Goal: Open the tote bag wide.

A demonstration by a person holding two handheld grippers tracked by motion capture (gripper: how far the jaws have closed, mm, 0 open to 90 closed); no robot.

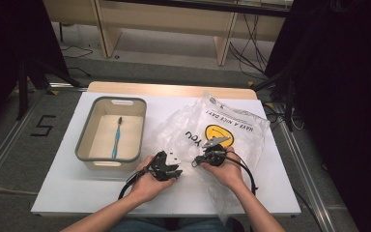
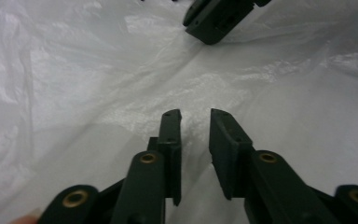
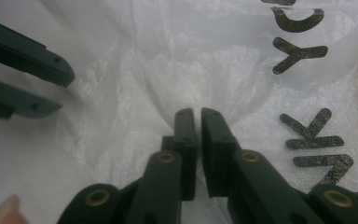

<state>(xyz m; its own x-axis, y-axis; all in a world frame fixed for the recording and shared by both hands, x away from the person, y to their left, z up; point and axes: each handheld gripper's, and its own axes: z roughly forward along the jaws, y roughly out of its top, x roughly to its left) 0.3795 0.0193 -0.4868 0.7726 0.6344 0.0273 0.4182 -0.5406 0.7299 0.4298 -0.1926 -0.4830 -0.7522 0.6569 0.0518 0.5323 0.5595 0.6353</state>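
Note:
A crumpled clear plastic bag with a yellow smiley face and black lettering lies on the white table, right of centre. My right gripper is at the bag's near edge. In the right gripper view it is shut on a gathered fold of the bag. My left gripper sits just left of it. In the left gripper view it stands open by a narrow gap over the bag's film. The two grippers point at each other, a short way apart.
A grey-rimmed white basin stands on the left of the table with a blue toothbrush lying inside. Cables trail from both grippers toward the near table edge. Black curtains hang on both sides, and wooden furniture legs stand beyond the table.

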